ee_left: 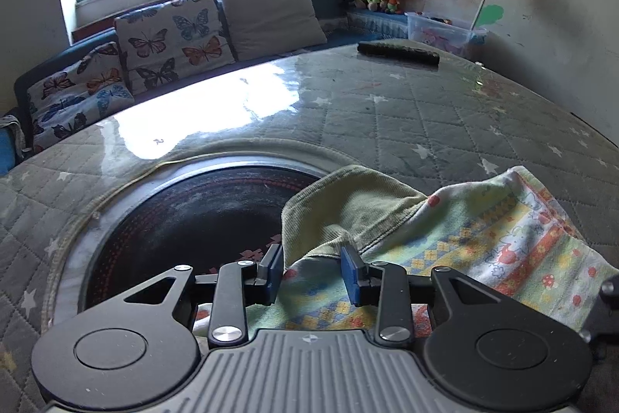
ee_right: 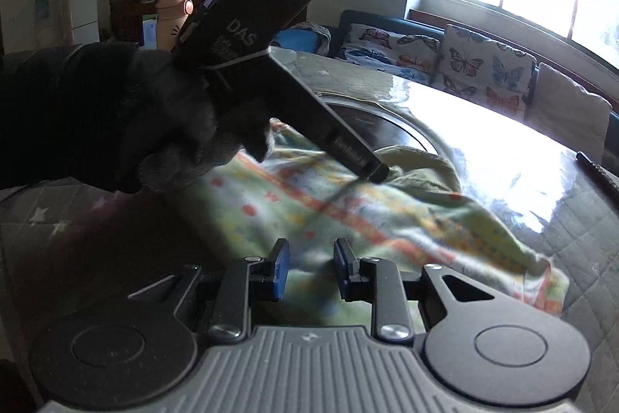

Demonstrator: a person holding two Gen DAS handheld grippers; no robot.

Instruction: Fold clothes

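A small garment (ee_left: 483, 231) with a colourful cartoon print and a plain green inner side lies crumpled on the round table; it also shows in the right wrist view (ee_right: 387, 215). My left gripper (ee_left: 311, 271) is open, its blue pads on either side of a raised fold of the cloth at the garment's left edge. My right gripper (ee_right: 309, 268) is open just above the garment's near edge, with nothing between its pads. In the right wrist view the left gripper (ee_right: 377, 173), held by a black-gloved hand (ee_right: 135, 119), points down onto the green part.
The table has a grey quilted star cover (ee_left: 425, 111) under glass and a dark round centre plate (ee_left: 185, 227). A dark remote-like bar (ee_left: 398, 53) lies at the far edge. A sofa with butterfly cushions (ee_left: 170, 41), toys and a plastic box (ee_left: 445, 29) stand behind.
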